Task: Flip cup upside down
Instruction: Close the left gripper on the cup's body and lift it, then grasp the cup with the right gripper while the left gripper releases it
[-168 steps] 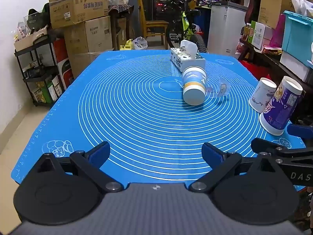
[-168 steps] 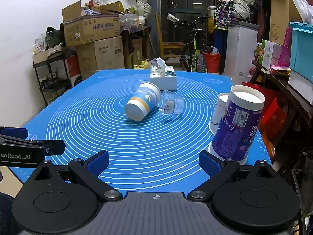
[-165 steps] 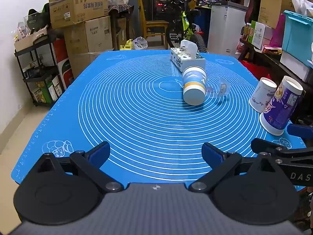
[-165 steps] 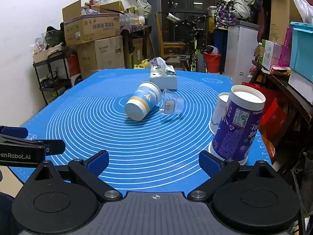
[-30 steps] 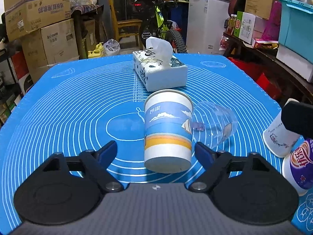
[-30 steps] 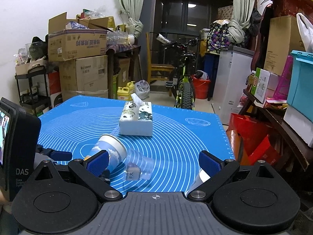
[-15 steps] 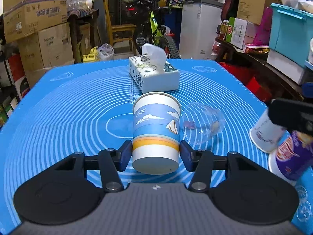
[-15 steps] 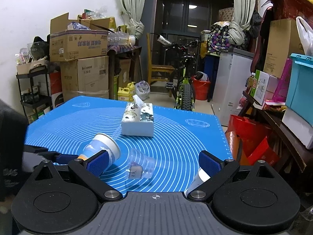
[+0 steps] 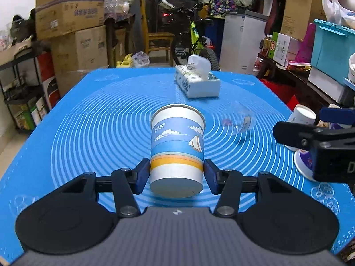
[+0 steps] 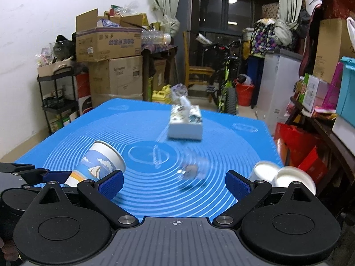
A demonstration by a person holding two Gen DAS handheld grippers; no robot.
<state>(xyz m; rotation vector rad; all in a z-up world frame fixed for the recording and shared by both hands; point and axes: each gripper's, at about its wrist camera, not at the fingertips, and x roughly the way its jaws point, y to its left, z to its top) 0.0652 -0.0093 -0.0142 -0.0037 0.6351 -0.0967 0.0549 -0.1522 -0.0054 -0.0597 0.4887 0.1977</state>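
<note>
The paper cup [image 9: 177, 153], printed with a sailboat and an orange band, was pinched near its closed base between the fingers of the left gripper [image 9: 176, 175], one blue pad [image 9: 142, 175] pressed to each side. A second before, those fingers had stood wide apart on either side of the cup as it lay on its side on the blue silicone mat [image 9: 88, 122]; half a second before, they had drawn in to touch it. Now the cup looked lifted clear of the mat, base toward the camera and open mouth pointing away and somewhat up, which the right wrist view confirmed: the cup [image 10: 97, 166] hung tilted over the mat with the left gripper's finger at its base.

That likely meant the grasp was done and the turn itself was next: a roll of the wrist to bring the mouth down, then a lowering onto the mat.

The right gripper [image 10: 174, 182] had its fingers spread wide, holding nothing, hovering off to the side. Beyond the cup lay a clear plastic cup [image 9: 238, 119] on its side, just beside the path, and farther back a tissue box [image 9: 197, 84]. At the right edge stood a white paper cup [image 9: 304, 115] and a purple cup [image 9: 302, 161], well apart from the grasp.
</note>
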